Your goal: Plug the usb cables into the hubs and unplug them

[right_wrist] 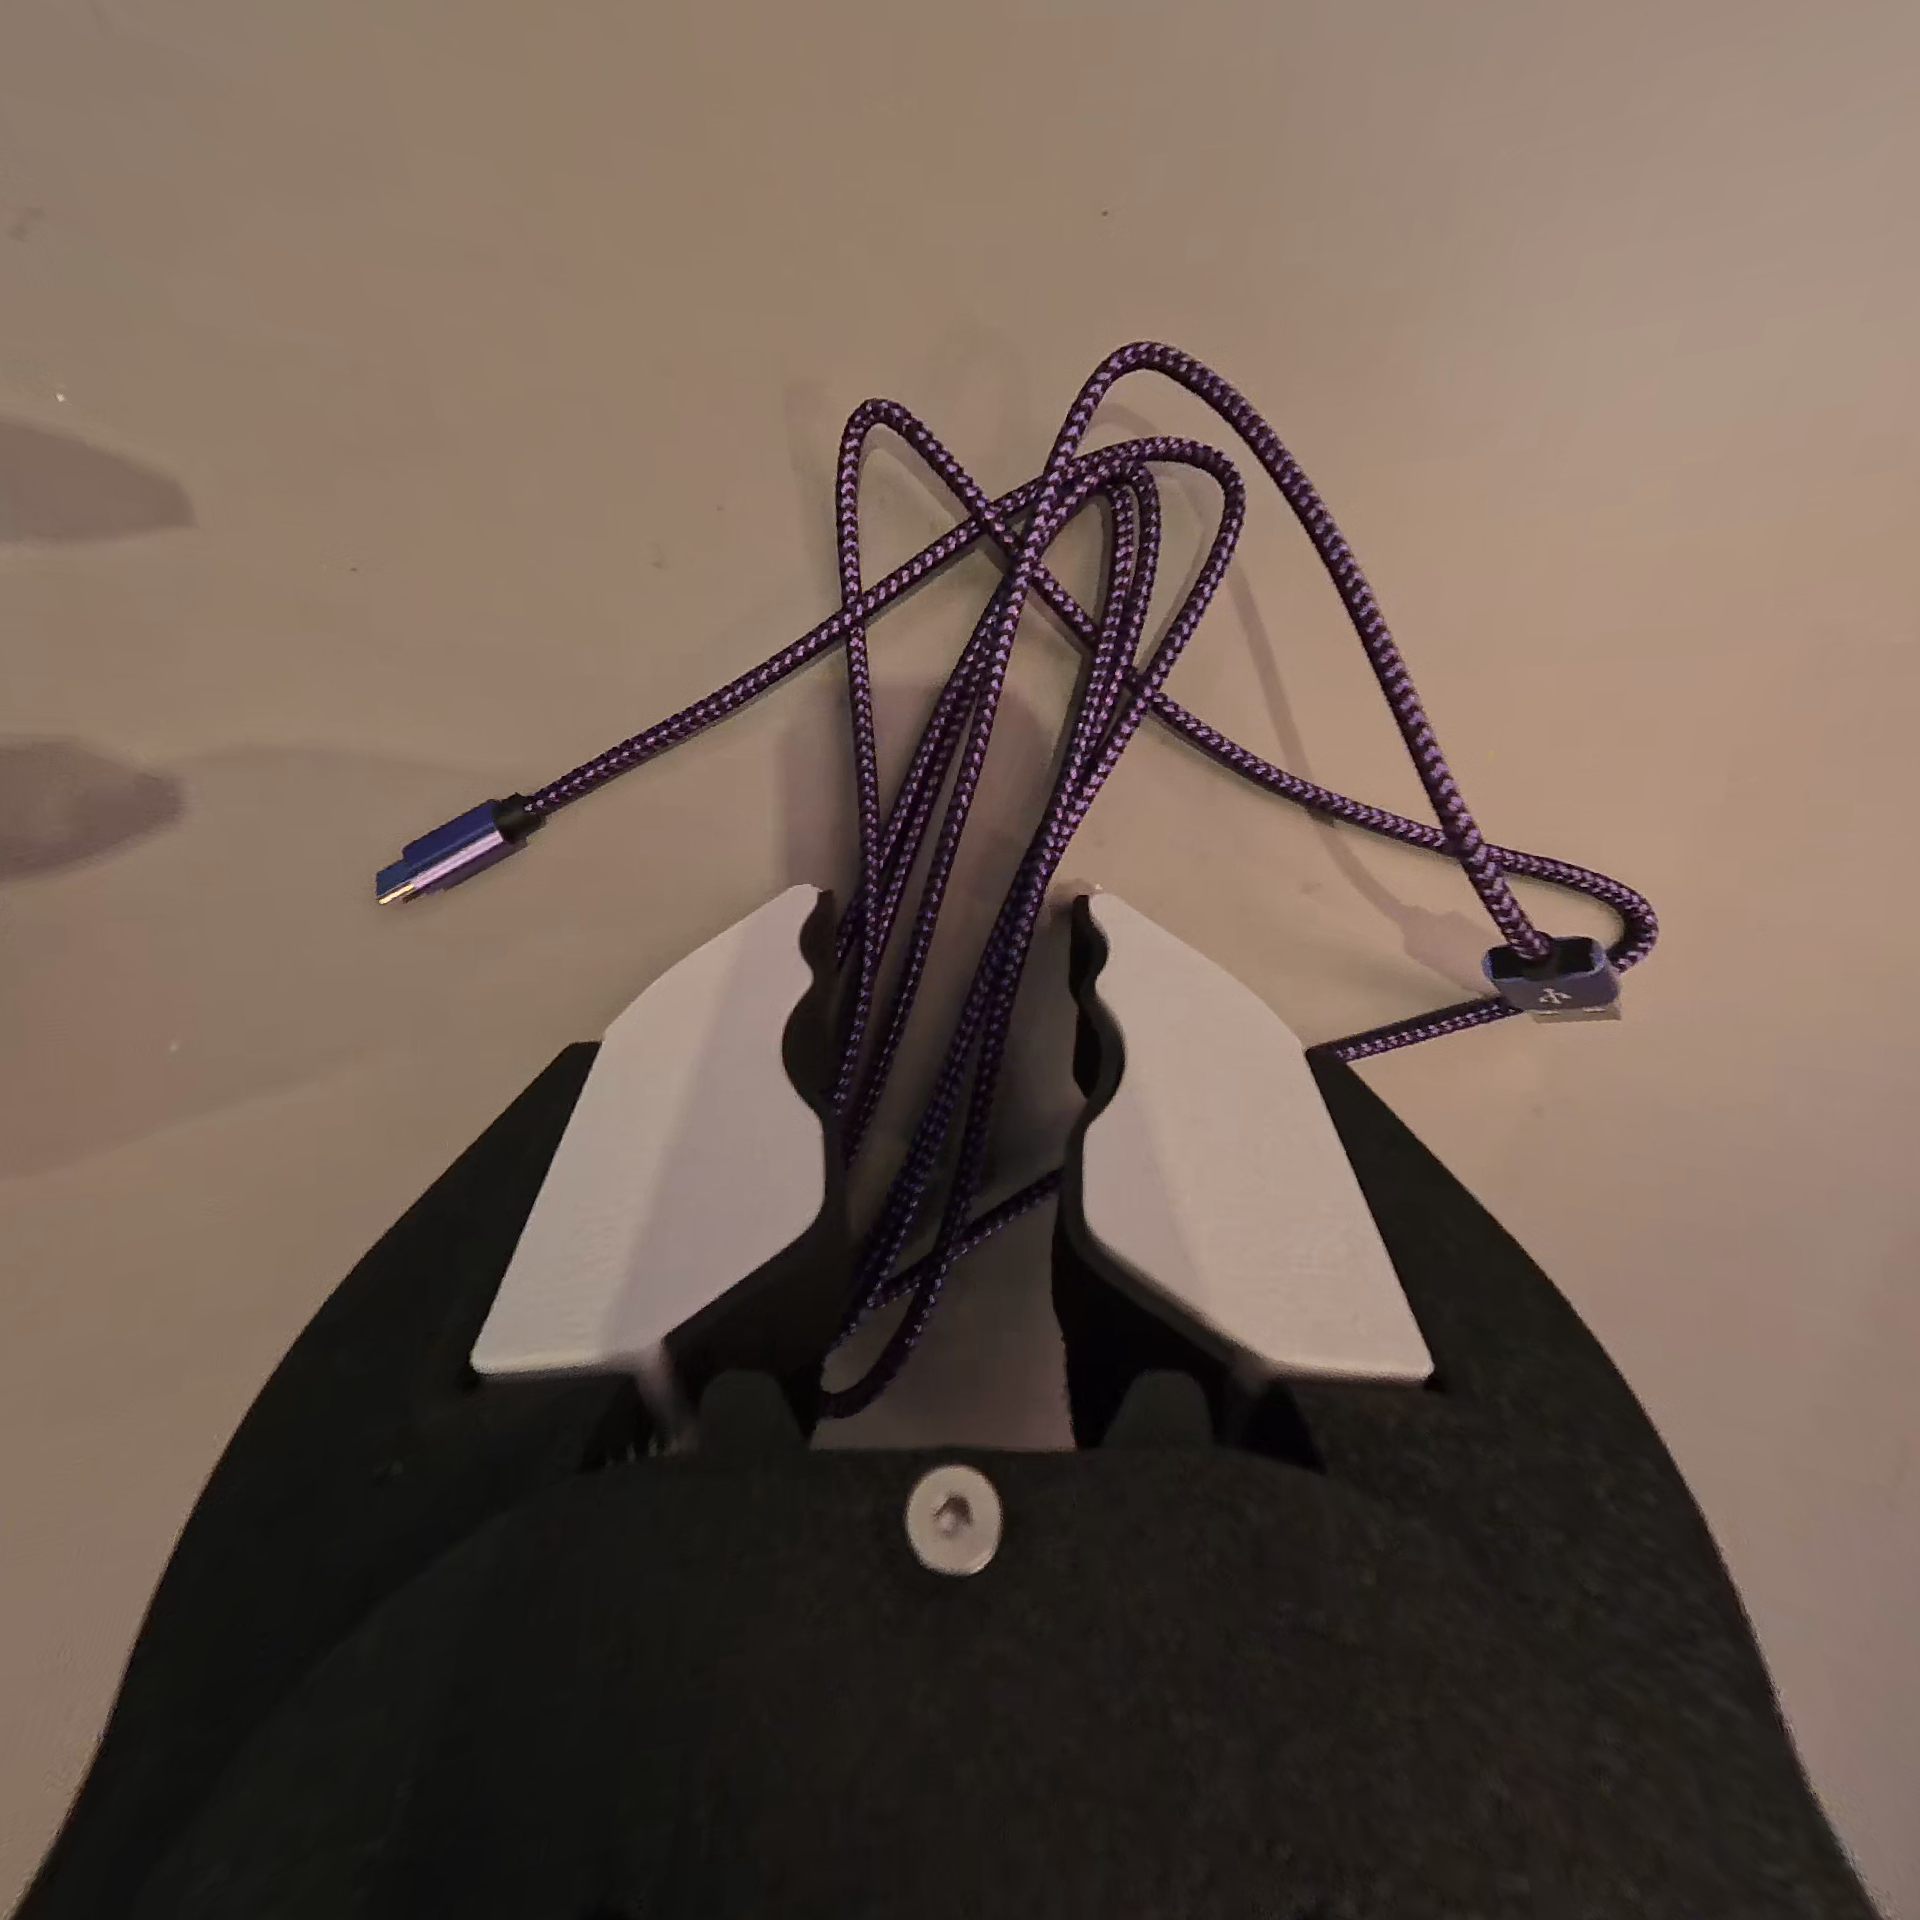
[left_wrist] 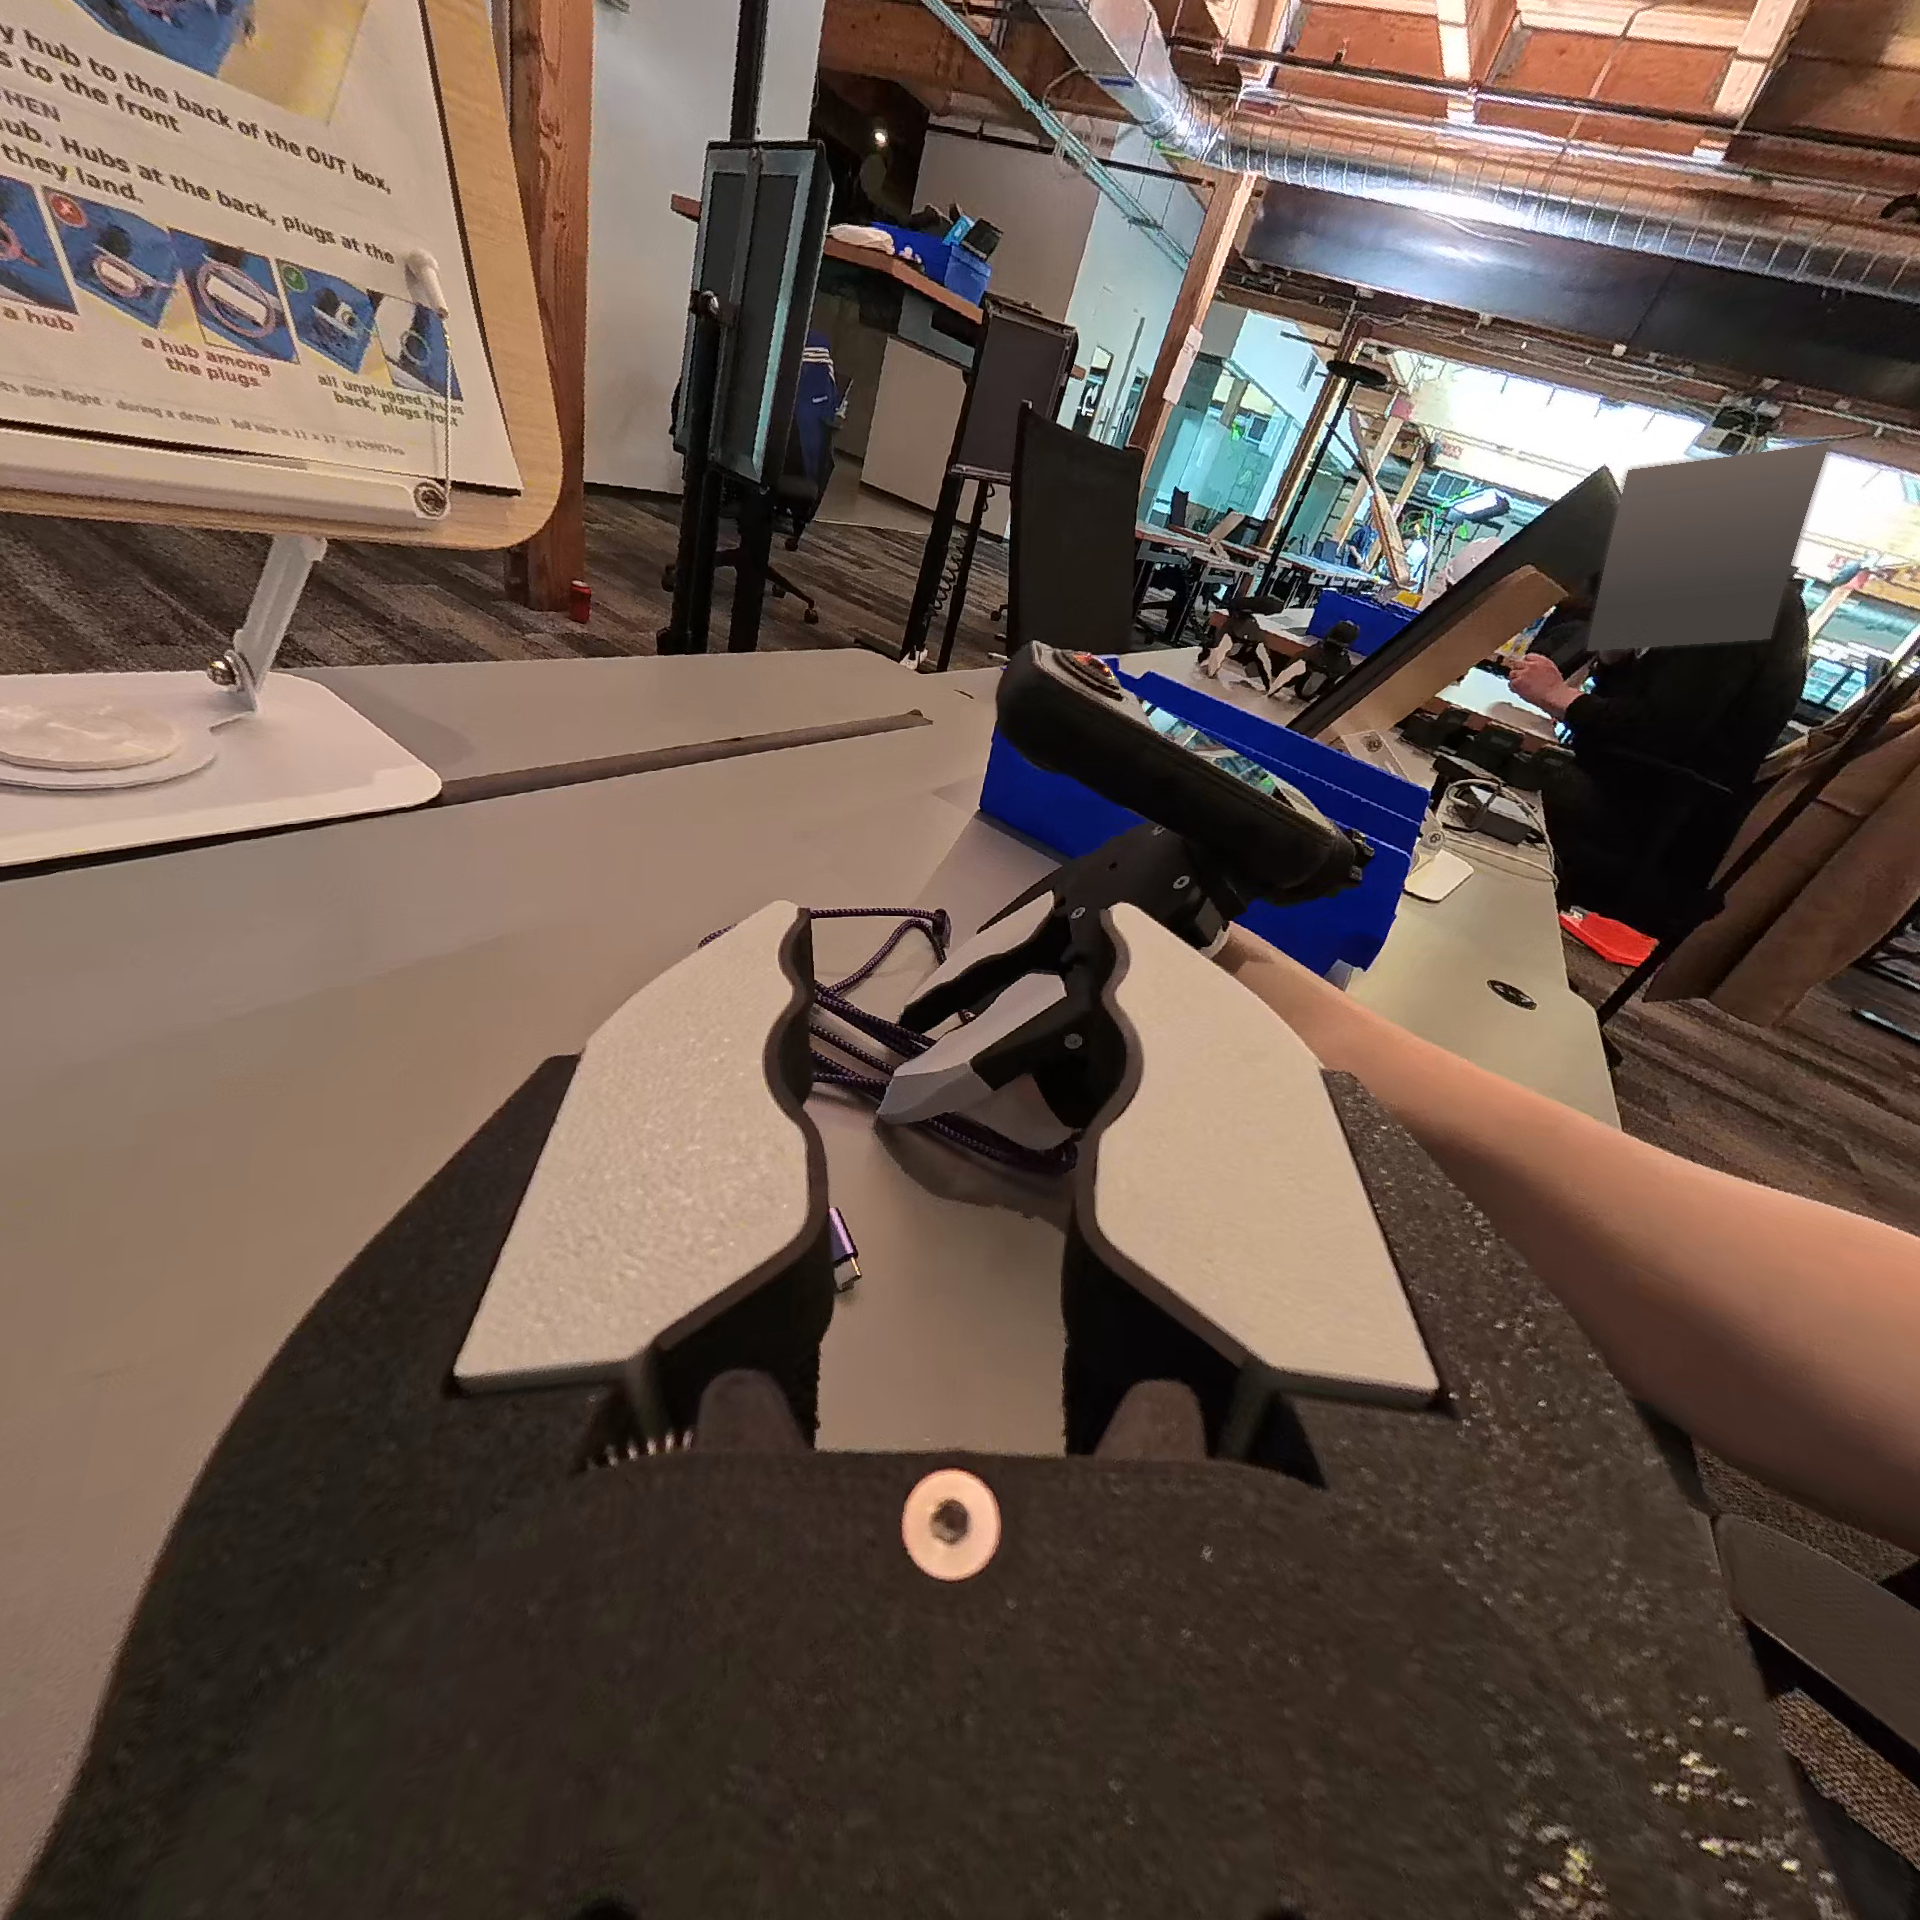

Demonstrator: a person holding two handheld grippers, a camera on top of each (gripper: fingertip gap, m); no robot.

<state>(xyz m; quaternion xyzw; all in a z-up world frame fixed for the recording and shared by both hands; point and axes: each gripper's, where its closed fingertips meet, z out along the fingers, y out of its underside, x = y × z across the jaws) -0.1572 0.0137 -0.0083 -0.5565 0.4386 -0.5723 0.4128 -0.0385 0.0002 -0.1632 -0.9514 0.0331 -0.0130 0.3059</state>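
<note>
Both the left gripper (left_wrist: 948, 1049) and right gripper (right_wrist: 951, 997) hang spread above the grey table (left_wrist: 312, 1039), where a purple braided USB cable (right_wrist: 1039, 644) lies loose, unplugged, no hub in sight.

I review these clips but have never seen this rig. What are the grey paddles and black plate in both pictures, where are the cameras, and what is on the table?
A person holds two hand-held grippers; each camera looks along its own gripper's grey fingers. In the left wrist view, the left gripper is open above the grey table, with the right gripper and the person's forearm ahead. The right wrist view looks down: the right gripper stands open around loops of a purple braided USB cable, not clamped. Both cable plugs lie free. A blue bin sits behind. No hub is visible.
</note>
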